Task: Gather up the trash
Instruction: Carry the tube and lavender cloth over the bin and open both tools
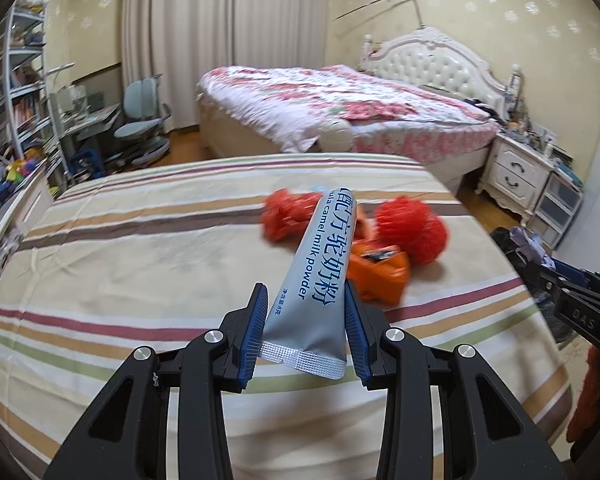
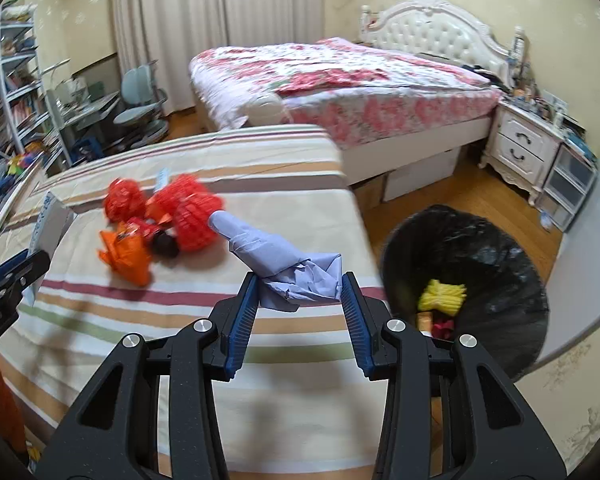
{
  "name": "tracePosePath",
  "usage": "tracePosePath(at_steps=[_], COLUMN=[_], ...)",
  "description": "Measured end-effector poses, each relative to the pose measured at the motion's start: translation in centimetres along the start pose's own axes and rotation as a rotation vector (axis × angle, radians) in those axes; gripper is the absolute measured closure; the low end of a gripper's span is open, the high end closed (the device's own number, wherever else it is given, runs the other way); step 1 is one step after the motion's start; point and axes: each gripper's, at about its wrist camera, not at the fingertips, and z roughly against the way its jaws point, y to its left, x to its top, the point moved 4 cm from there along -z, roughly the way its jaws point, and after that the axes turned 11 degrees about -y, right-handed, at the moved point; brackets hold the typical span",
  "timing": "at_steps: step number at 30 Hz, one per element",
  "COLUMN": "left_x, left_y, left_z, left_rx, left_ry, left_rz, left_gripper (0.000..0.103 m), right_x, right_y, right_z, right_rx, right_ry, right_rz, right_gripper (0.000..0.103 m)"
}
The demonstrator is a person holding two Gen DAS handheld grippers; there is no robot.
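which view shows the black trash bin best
The right wrist view: the black trash bin sits open on the floor beside the striped bed, yellow trash visible inside. The left wrist view shows only a dark sliver at its right edge, behind the right gripper.

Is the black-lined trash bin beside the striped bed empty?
No. In the right wrist view the trash bin already holds a yellow bundle and some red and orange scraps at its bottom.
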Motion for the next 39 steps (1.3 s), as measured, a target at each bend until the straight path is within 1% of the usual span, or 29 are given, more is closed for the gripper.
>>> tracePosePath(at_steps=[3, 8, 12, 14, 17, 23, 29, 39], left_x=[0.5, 1.3, 1.8, 1.9, 1.8, 1.3, 1.3, 0.9], left_y=[-3.0, -9.0, -12.9, -14.9, -17.3, -21.2, -24.1, -26.5], left_z=[-0.2, -1.2, -2.8, -3.6, -4.7, -6.6, -8.3, -10.2], left_rx=[-0.058, -0.159, -0.212, -0.232, -0.250, -0.261, -0.272, -0.281], left_ry=[-0.013, -0.041, -0.040, -0.037, -0.031, -0.012, -0.003, 0.024], left_rz=[-0.027, -0.087, -0.115, -0.132, -0.152, -0.182, -0.217, -0.252], left_gripper=[0.065, 0.065, 0.065, 0.065, 0.065, 0.065, 0.065, 0.064], right_x=[0.5, 0.7, 0.6, 0.5, 0.3, -0.5, -1.0, -1.7], right_y=[-2.8, -7.6, -10.8, -12.2, -14.0, -16.8, -18.8, -20.7], right_z=[0.4, 0.7, 0.9, 0.9, 0.6, -0.7, -1.9, -3.5], right_rx=[-0.057, -0.140, -0.211, -0.231, -0.255, -0.294, -0.328, -0.334], right_ry=[-0.020, -0.036, -0.048, -0.050, -0.050, -0.039, -0.025, 0.003], right_rz=[-0.026, -0.084, -0.103, -0.121, -0.147, -0.175, -0.189, -0.219], right_gripper=[0.062, 0.062, 0.062, 0.062, 0.062, 0.062, 0.062, 0.062])
